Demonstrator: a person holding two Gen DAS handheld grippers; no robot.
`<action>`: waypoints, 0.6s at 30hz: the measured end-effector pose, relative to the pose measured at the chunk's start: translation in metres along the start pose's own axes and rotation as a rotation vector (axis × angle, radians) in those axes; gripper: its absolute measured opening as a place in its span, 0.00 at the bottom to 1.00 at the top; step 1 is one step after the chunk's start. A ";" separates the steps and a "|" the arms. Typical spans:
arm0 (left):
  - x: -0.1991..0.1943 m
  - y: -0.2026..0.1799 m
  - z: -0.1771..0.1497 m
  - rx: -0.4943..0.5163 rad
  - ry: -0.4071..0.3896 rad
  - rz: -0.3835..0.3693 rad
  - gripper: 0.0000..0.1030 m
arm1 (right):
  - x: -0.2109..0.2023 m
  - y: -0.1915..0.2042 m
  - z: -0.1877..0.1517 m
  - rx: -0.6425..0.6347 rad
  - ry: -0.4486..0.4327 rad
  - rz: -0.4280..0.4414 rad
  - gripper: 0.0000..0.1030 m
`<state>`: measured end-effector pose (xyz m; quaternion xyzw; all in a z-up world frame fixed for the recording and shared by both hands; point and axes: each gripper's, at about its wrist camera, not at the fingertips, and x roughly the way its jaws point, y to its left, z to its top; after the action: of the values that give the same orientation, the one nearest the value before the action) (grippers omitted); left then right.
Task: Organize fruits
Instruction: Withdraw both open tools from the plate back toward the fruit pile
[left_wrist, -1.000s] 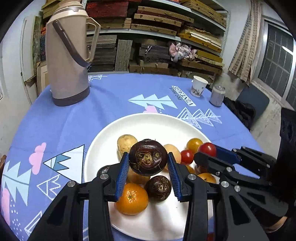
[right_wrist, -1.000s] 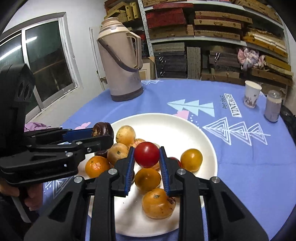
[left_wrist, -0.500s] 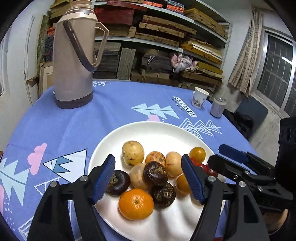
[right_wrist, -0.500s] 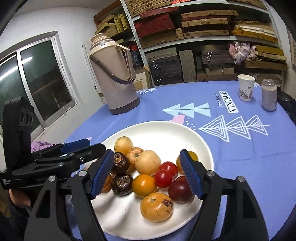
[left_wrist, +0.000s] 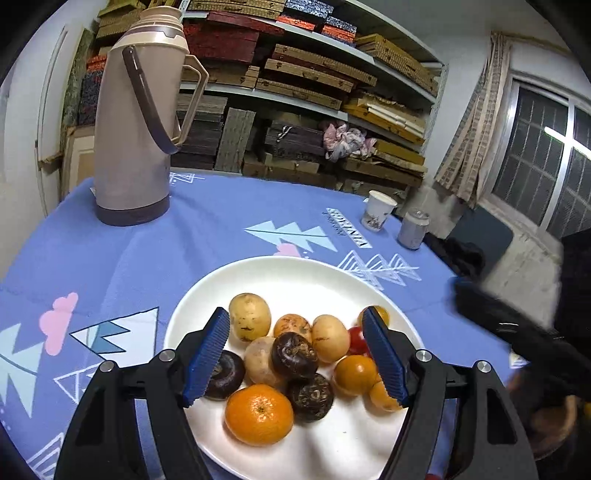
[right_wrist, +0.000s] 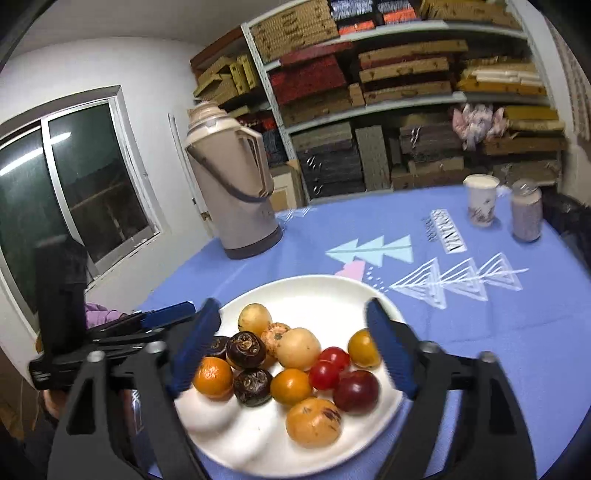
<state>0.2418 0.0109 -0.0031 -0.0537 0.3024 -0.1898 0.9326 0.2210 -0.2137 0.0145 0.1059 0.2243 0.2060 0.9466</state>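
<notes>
fruits (left_wrist: 295, 365) are lying heaped on the white plate (left_wrist: 288, 273) at lower centre of both views, on the blue-clothed table (left_wrist: 110, 258). left gripper (left_wrist: 295, 360) is hovering wide over the pile, its jaws having just been opening, nothing pressed between them. right gripper (right_wrist: 293, 350) is likewise gaping wide and empty, jaws just opening. a thermos (left_wrist: 136, 122) is standing at upper left.
</notes>
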 end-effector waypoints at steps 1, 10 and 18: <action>0.000 -0.001 0.000 0.007 -0.001 0.017 0.83 | -0.005 0.001 -0.001 -0.014 0.003 -0.014 0.89; -0.027 0.000 -0.010 -0.038 0.061 0.086 0.88 | -0.061 0.013 -0.034 -0.113 0.138 -0.078 0.95; -0.075 -0.009 -0.063 0.019 0.122 0.126 0.94 | -0.089 0.023 -0.076 -0.074 0.209 -0.022 0.94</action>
<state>0.1461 0.0322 -0.0108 -0.0139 0.3597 -0.1363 0.9230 0.1045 -0.2237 -0.0115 0.0466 0.3150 0.2138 0.9235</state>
